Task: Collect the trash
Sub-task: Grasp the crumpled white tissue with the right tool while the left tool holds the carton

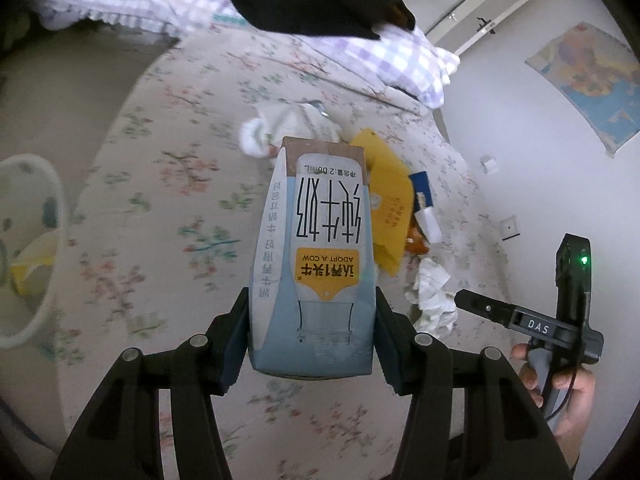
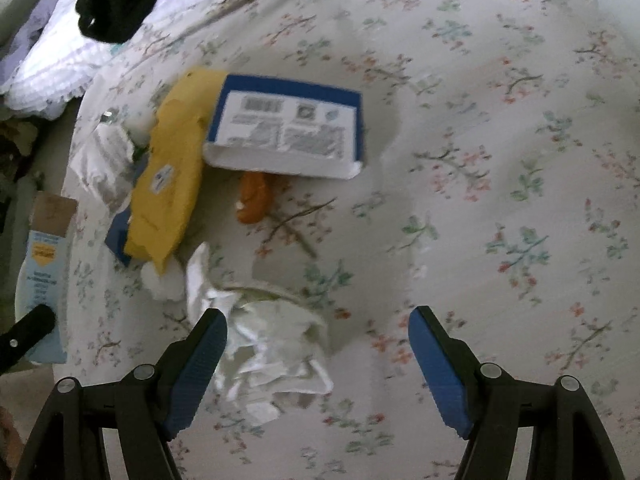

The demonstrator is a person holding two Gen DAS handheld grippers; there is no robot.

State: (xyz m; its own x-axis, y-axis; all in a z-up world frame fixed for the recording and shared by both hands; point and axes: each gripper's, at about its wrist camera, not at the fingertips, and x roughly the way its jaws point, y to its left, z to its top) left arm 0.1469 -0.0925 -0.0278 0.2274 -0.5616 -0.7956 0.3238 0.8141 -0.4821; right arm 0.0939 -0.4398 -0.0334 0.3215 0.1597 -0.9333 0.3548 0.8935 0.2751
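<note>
left gripper clamped on pale blue-and-white milk carton at its base; light, crushable | right gripper spread wide over crumpled white tissue by its left finger; soft, pinch mid-wad

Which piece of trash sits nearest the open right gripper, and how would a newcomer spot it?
On the floral bedsheet, find the litter pile beside the yellow paper envelope. The crumpled white tissue wad lies nearest the right gripper, the only rumpled white heap between its blue pads.

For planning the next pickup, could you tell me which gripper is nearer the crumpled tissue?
Right. The right gripper hovers open over the crumpled tissue; the left gripper holds the milk carton farther away.
</note>
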